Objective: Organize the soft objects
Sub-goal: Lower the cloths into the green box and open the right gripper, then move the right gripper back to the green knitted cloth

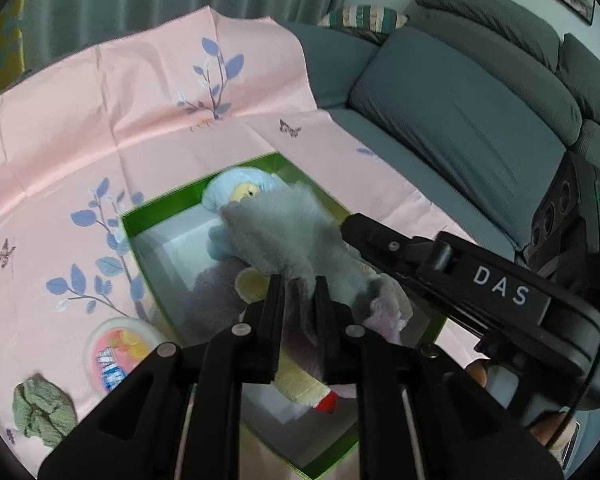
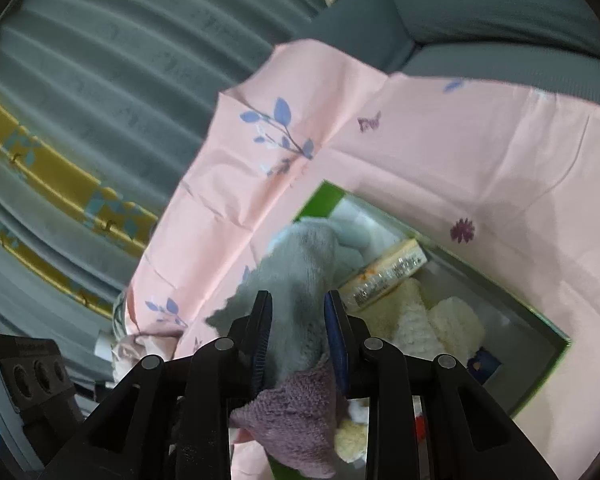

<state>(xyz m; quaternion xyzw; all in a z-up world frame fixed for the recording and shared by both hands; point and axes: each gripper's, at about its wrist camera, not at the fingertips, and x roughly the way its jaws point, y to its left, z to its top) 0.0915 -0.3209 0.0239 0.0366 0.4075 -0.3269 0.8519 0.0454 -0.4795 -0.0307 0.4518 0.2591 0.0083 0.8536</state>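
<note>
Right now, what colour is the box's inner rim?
Bright green box rim, clearest in the left wrist view.

We see a fluffy grey cloth (image 1: 284, 236) with a mauve underside draped over the open green box (image 1: 156, 204), which sits on the pink sheet. Beneath the cloth lie a pale-blue plush toy (image 1: 236, 192), cream plush pieces (image 2: 432, 312) and a wrapped packet (image 2: 384, 274).

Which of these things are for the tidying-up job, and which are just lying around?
For the job:
- grey fluffy cloth, gripped by both tools, left and right
- green box
- blue plush toy in the box
- green cloth outside it

Just lying around:
- pink floral sheet
- grey sofa
- striped cushion
</note>
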